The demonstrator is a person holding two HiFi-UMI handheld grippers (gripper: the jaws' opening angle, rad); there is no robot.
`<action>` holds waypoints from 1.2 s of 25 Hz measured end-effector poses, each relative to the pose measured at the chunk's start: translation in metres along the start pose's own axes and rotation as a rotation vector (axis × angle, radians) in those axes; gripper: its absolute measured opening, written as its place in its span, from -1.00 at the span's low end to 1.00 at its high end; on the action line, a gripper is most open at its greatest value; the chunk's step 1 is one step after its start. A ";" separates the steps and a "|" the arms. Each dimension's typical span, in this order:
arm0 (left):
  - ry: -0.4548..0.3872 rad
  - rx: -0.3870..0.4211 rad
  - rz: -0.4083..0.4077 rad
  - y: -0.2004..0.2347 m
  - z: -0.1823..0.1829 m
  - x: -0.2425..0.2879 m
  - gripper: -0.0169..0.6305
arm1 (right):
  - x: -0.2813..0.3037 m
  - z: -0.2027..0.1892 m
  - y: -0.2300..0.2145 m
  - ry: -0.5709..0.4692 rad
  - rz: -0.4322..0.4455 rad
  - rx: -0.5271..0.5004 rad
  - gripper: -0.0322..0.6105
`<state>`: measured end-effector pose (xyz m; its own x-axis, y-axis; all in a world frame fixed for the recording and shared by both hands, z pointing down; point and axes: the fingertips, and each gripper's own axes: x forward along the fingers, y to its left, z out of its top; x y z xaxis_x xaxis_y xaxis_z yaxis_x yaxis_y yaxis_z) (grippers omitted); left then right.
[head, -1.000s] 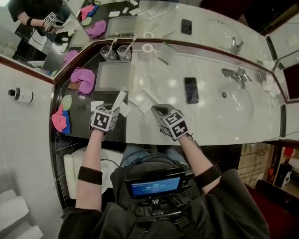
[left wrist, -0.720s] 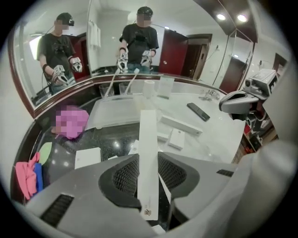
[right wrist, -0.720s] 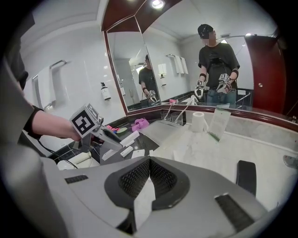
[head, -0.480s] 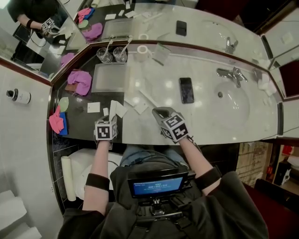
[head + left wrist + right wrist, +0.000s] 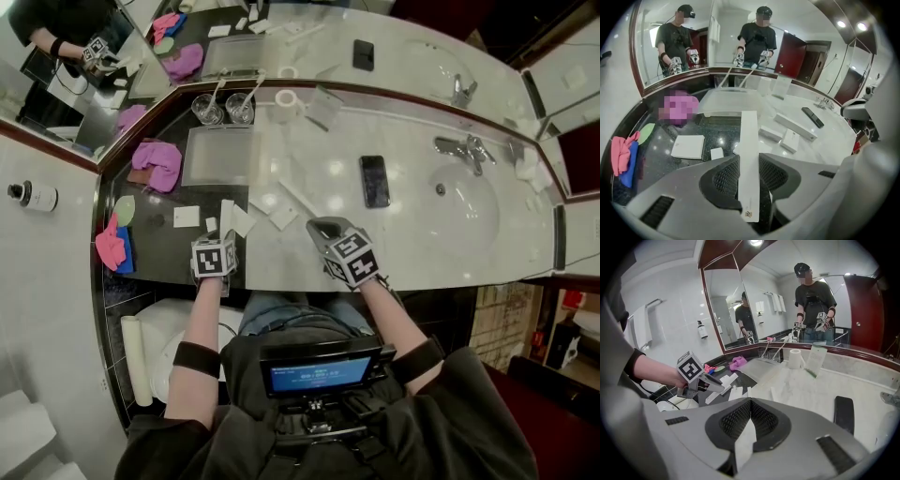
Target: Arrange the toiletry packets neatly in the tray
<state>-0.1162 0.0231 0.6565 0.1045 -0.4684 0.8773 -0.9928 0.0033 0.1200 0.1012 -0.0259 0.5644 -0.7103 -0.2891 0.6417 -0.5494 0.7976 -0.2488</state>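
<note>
Clamping a long white packet [image 5: 749, 140] between its jaws, the left gripper [image 5: 750, 174] hangs over the dark counter [image 5: 159, 239] near the tray [image 5: 220, 155]. The right gripper [image 5: 747, 420] pinches a thin white sachet [image 5: 744, 446].

A long white packet [image 5: 749, 131] is clamped by one end in the left gripper [image 5: 749, 157], pointed toward the frosted rectangular tray [image 5: 729, 101]. A flat square packet [image 5: 688, 146] and smaller white boxes [image 5: 790, 141] are scattered before the tray — a thin white packet [image 5: 744, 446] is pinched in the right gripper [image 5: 749, 405].

The tabletop [image 5: 412, 234] is seen steeply from above, and low and close from the left hand-held gripper [image 5: 224, 236] and the right hand-held gripper [image 5: 319, 226].
</note>
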 end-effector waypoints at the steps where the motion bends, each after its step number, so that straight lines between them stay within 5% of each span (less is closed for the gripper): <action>1: 0.000 -0.003 -0.004 0.001 0.000 0.002 -0.55 | 0.000 0.002 0.001 0.002 0.001 0.003 -0.89; 9: 0.016 -0.011 -0.007 0.006 -0.005 0.018 -0.52 | 0.014 -0.003 -0.003 0.028 0.000 -0.002 -0.89; 13: -0.009 -0.012 -0.032 0.004 -0.004 0.022 -0.21 | 0.019 0.001 0.000 0.034 0.009 0.000 -0.89; 27: -0.131 0.047 -0.029 0.007 0.025 -0.008 -0.21 | 0.029 0.010 0.006 0.025 0.030 -0.003 -0.89; 30: -0.201 0.081 -0.021 0.004 0.040 -0.030 -0.36 | 0.028 0.014 0.006 0.013 0.025 -0.017 -0.89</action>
<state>-0.1256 0.0015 0.6124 0.1191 -0.6341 0.7641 -0.9929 -0.0751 0.0924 0.0716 -0.0371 0.5709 -0.7179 -0.2618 0.6450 -0.5237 0.8136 -0.2527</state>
